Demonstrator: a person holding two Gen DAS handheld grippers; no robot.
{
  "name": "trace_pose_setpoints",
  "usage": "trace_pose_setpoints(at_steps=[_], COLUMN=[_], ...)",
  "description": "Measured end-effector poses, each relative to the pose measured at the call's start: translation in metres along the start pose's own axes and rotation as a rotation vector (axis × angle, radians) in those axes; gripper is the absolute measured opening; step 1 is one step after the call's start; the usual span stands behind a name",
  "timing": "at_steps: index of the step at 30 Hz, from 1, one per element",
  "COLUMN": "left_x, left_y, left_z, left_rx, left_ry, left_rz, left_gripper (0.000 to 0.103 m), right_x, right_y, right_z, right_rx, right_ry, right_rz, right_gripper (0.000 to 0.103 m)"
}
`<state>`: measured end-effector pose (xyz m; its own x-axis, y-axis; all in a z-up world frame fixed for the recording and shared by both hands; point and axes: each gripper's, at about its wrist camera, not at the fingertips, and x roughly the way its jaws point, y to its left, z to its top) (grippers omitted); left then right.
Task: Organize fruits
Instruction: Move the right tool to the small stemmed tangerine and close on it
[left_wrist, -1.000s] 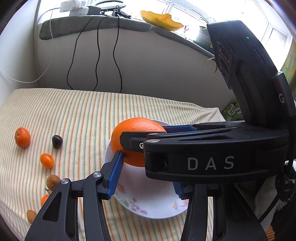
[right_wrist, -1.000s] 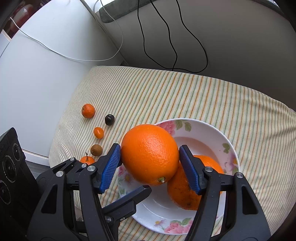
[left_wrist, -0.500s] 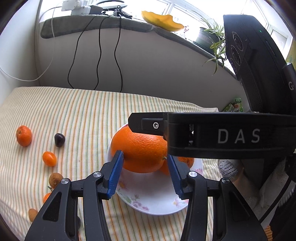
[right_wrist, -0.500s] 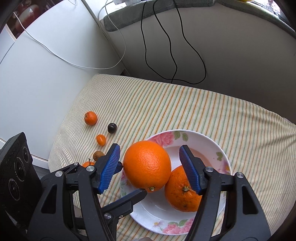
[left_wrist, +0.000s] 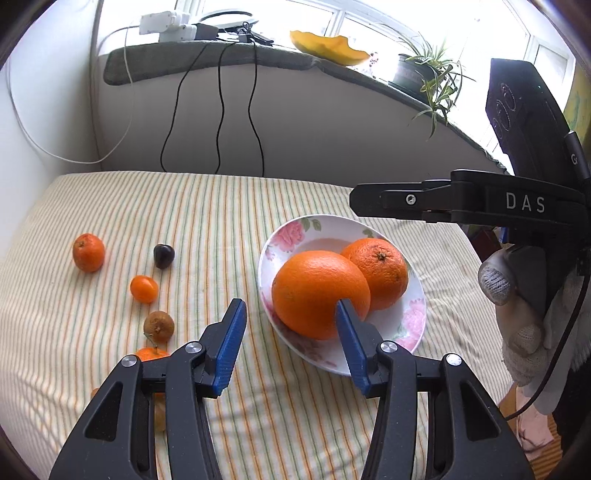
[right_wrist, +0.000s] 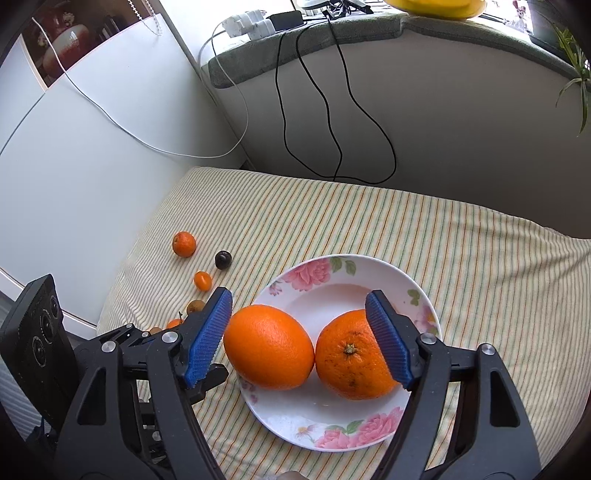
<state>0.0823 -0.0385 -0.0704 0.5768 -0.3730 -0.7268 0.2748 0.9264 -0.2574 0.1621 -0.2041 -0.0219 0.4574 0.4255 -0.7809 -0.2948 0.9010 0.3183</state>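
A table under a striped cloth (left_wrist: 258, 206) stands against a pale wall, cables hanging down behind its far edge. Toward the right edge sits a flowered plate (right_wrist: 413, 291), and on it lie two oranges touching each other: the smooth orange (right_wrist: 269, 347) on the plate's left side and the rougher orange (right_wrist: 351, 356) on its right, stem scar facing up.

The right gripper (right_wrist: 299, 338) tilts steeply down over the plate's near half. Its jaws are opening; both oranges lie in the wide gap between the blue pads, and the pads press on neither. A gloved hand (left_wrist: 517, 317) holds its handle at the table's right edge.

The left gripper (left_wrist: 290, 343) also slants downward over the near edge, jaws opening at a moderate width with only cloth and the plate's left rim between them.

Along the left edge lies a loose line of small fruit: a mandarin (left_wrist: 88, 252) farthest back, a dark plum (left_wrist: 164, 255), a kumquat (left_wrist: 144, 289), a brownish fruit (left_wrist: 159, 326), and a stemmed orange fruit (left_wrist: 151, 353) partly hidden by the left gripper.
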Motion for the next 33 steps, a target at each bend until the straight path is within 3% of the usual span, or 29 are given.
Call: trace_pose_setpoints(at_steps=[11, 19, 28, 33], left_x=[-0.036, -0.057, -0.056, -0.055], left_y=[0.034, 0.062, 0.085, 0.103], left_z=[-0.033, -0.060, -0.081, -0.083], left_rx=[-0.023, -0.067, -0.138, -0.193], left_ry=[-0.065, -0.098, -0.074, -0.082], left_rz=[0.094, 0.197, 0.211, 0.173], left_gripper=[0.049, 0.049, 0.050, 0.050], right_x=[-0.025, -0.037, -0.005, 0.025], right_y=[0.008, 0.039, 0.094, 0.112], right_z=[-0.030, -0.049, -0.074, -0.081], right_rx=[-0.036, -0.136, -0.284, -0.284], right_ry=[-0.106, -0.181, -0.117, -0.039], right_rz=[-0.019, -0.006, 0.036, 0.076], right_gripper=[0.080, 0.080, 0.080, 0.065])
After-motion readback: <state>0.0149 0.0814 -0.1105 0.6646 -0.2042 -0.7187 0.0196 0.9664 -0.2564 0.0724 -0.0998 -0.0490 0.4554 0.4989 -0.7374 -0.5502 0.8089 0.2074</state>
